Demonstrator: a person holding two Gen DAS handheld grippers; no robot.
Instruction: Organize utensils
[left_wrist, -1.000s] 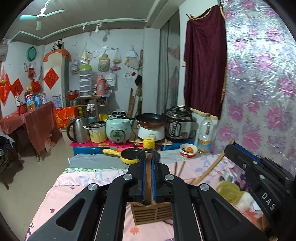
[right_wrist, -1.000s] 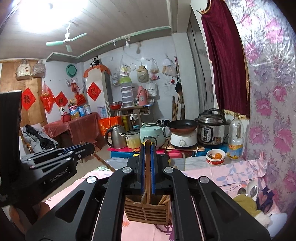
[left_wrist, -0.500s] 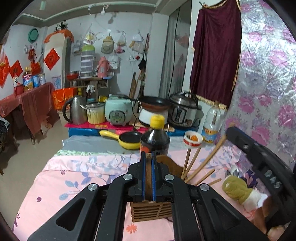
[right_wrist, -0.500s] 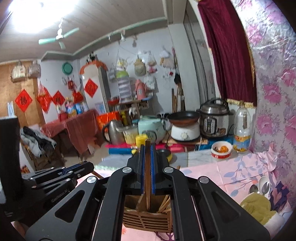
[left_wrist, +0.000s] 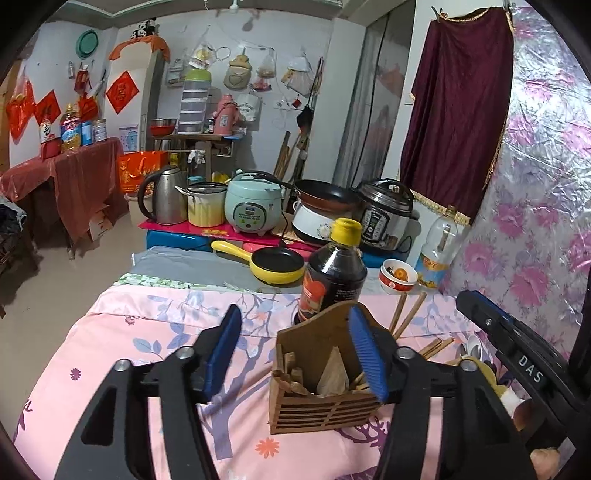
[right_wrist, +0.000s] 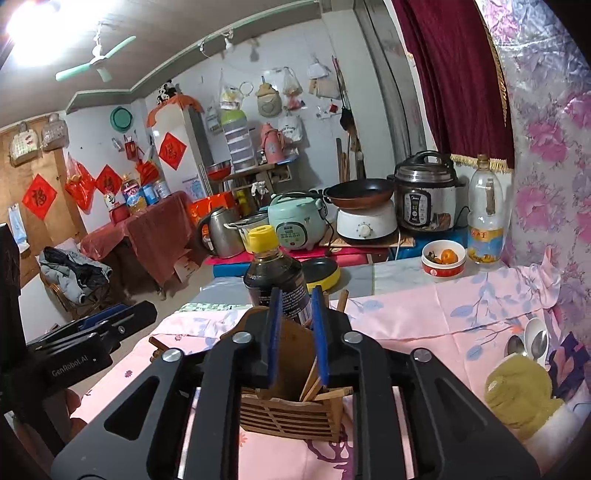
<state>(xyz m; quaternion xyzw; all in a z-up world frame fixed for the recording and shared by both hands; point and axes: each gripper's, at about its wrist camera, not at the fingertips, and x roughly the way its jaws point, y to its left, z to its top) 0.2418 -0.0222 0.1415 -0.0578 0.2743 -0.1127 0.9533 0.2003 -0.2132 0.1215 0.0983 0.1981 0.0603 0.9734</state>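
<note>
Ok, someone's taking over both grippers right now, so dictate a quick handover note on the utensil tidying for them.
Left gripper: open wide, its right finger beside the wooden holder.
Right gripper: part open, astride the holder's tall back board, gripping nothing.
Holder stands upright on the pink cloth, in front of the dark bottle.
Done: some chopsticks are inside.
Left: loose chopsticks behind it, spoons at the right.

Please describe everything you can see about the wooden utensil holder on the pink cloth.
The wooden utensil holder is a light brown box with a slatted front and a taller curved back panel. It stands upright on the pink floral cloth, before the dark sauce bottle. Wooden pieces lean inside. The right claw straddles its back panel.
</note>
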